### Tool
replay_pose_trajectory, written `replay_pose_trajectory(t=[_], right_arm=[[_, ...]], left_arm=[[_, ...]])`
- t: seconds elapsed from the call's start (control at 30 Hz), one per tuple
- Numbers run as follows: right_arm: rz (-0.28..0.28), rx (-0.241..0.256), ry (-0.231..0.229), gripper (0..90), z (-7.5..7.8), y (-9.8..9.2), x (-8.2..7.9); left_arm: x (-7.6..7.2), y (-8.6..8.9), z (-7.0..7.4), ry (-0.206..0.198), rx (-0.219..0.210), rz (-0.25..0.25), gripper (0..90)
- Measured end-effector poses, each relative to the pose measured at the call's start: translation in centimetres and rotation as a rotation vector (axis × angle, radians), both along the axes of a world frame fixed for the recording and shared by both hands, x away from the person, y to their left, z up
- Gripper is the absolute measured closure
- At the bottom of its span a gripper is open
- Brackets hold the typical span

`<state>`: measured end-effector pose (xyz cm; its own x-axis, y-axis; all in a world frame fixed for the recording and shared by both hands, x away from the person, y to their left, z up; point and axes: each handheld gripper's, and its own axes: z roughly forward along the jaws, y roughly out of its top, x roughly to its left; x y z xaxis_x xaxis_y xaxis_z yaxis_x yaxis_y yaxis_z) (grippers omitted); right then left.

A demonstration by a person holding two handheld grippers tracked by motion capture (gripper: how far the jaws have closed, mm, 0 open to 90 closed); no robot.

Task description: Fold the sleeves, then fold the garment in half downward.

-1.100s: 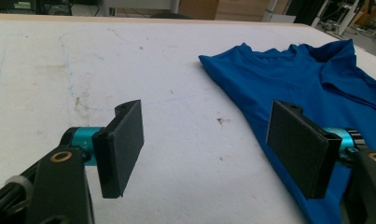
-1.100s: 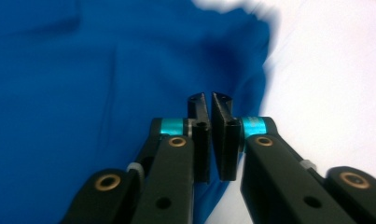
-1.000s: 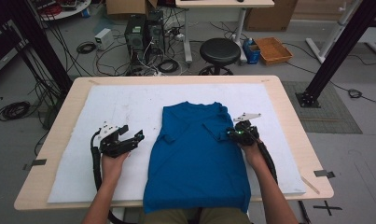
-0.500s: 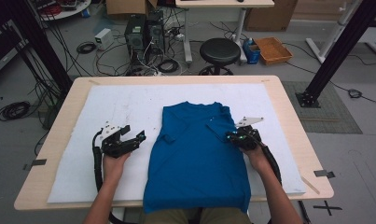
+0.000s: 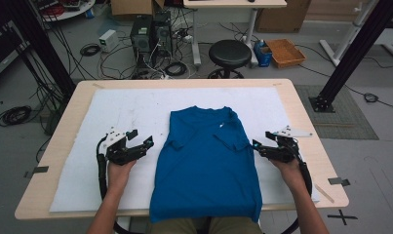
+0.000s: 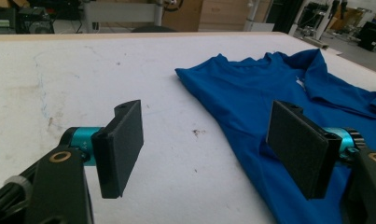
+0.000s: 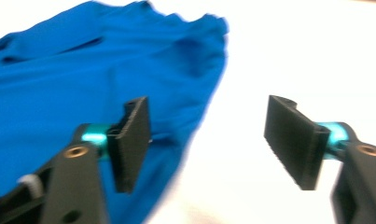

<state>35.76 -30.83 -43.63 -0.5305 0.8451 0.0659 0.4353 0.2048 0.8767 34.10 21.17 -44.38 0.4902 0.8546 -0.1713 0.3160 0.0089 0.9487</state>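
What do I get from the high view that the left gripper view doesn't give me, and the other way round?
High view alone: both grippers flanking the blue shirt, the left gripper and right gripper each off the cloth, plus the stool beyond the table. Left gripper view alone: its jaws standing wide apart with nothing between them, and a dark stain on the white cover. Both show the shirt lying flat with sleeves folded in.

Light wooden table (image 5: 301, 122), rounded corners, topped by a white mat (image 5: 126, 107) covering most of its surface, stained in spots. On the mat, a blue T-shirt (image 5: 208, 161), sleeves folded in, collar away from the person, hem overhanging the near edge.
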Motion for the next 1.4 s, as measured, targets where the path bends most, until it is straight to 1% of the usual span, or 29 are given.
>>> replay_pose_trajectory(t=[0.03, 0.07, 0.13, 0.17, 0.2, 0.23, 0.33, 0.37, 0.43, 0.47, 0.53, 0.67, 0.7, 0.8, 0.83, 0.9, 1.03, 1.07, 1.13, 1.27, 1.33, 1.37, 1.4], right_arm=[[-0.024, -0.002, -0.011, 21.9, 0.0, -0.4, -0.1], [-0.046, -0.002, -0.021, 20.2, 0.0, -0.9, -0.3], [-0.086, 0.007, -0.036, 20.2, -0.1, -1.8, -0.7], [-0.086, 0.026, -0.028, 20.2, -0.1, -2.1, -0.8], [-0.086, 0.026, -0.028, 20.2, -0.1, -2.1, -0.8], [-0.089, 0.047, -0.034, 20.2, 0.1, -2.6, -1.2], [-0.094, 0.040, -0.061, 20.2, 0.4, -2.8, -1.4], [-0.101, 0.046, -0.064, 20.2, 0.5, -2.8, -1.5], [-0.106, 0.057, -0.073, 19.8, 0.7, -2.9, -1.7], [-0.104, 0.055, -0.078, 19.2, 0.7, -3.0, -1.7], [-0.104, 0.058, -0.071, 19.1, 0.6, -3.1, -1.7], [-0.110, 0.068, -0.054, 19.1, 0.3, -3.2, -1.6], [-0.111, 0.071, -0.058, 19.1, 0.2, -3.2, -1.5], [-0.113, 0.071, -0.052, 19.1, 0.1, -3.4, -1.5], [-0.113, 0.071, -0.052, 19.1, 0.1, -3.4, -1.5], [-0.108, 0.064, -0.045, 19.1, 0.0, -3.5, -1.7], [-0.105, 0.059, -0.044, 19.1, -0.1, -3.5, -2.0], [-0.102, 0.047, -0.049, 19.1, 0.0, -3.6, -2.1], [-0.106, 0.047, -0.050, 19.1, 0.0, -3.7, -2.2], [-0.116, 0.060, -0.049, 19.1, 0.0, -3.8, -2.0], [-0.117, 0.060, -0.050, 19.1, 0.0, -3.7, -2.0], [-0.114, 0.060, -0.049, 19.1, 0.0, -3.6, -1.9], [-0.110, 0.058, -0.045, 19.1, 0.0, -3.5, -1.8]], left_arm=[[0.0, 0.0, 0.0, -0.003, -0.008, 0.002, 27.3], [0.0, 0.0, 0.0, -0.003, -0.008, 0.002, 27.2], [0.0, 0.2, 0.1, -0.011, -0.027, -0.001, 27.2], [0.0, 0.3, 0.1, -0.016, -0.031, 0.002, 27.2], [0.0, 0.3, 0.1, -0.016, -0.031, 0.002, 27.1], [0.0, 0.3, 0.2, -0.019, -0.028, 0.004, 26.4], [-0.1, 0.5, 0.3, -0.011, -0.032, 0.010, 25.6], [-0.1, 0.5, 0.3, -0.008, -0.032, 0.009, 25.6], [-0.3, 0.5, 0.4, -0.013, -0.030, 0.006, 25.6], [-0.3, 0.5, 0.4, -0.013, -0.030, 0.006, 25.6], [-0.4, 0.5, 0.4, -0.017, -0.023, 0.006, 25.6], [-0.4, 0.5, 0.4, -0.009, -0.029, 0.007, 25.6], [-0.4, 0.4, 0.3, -0.004, -0.034, 0.007, 25.6], [-0.2, 0.4, 0.2, -0.004, -0.036, 0.010, 25.6], [-0.1, 0.4, 0.2, -0.002, -0.032, 0.007, 25.6], [0.0, 0.3, 0.1, 0.002, -0.036, 0.009, 25.6], [0.2, 0.1, 0.2, 0.003, -0.028, 0.009, 25.6], [0.3, 0.0, 0.2, 0.003, -0.038, 0.011, 25.6], [0.4, -0.2, 0.1, 0.011, -0.031, 0.004, 25.6], [0.3, -0.4, 0.1, 0.022, -0.001, 0.002, 25.6], [0.3, -0.3, 0.1, 0.023, -0.004, 0.006, 25.6], [0.4, -0.3, 0.0, 0.028, -0.009, 0.010, 25.6], [0.7, -0.3, -0.1, 0.042, -0.004, 0.019, 25.6]])
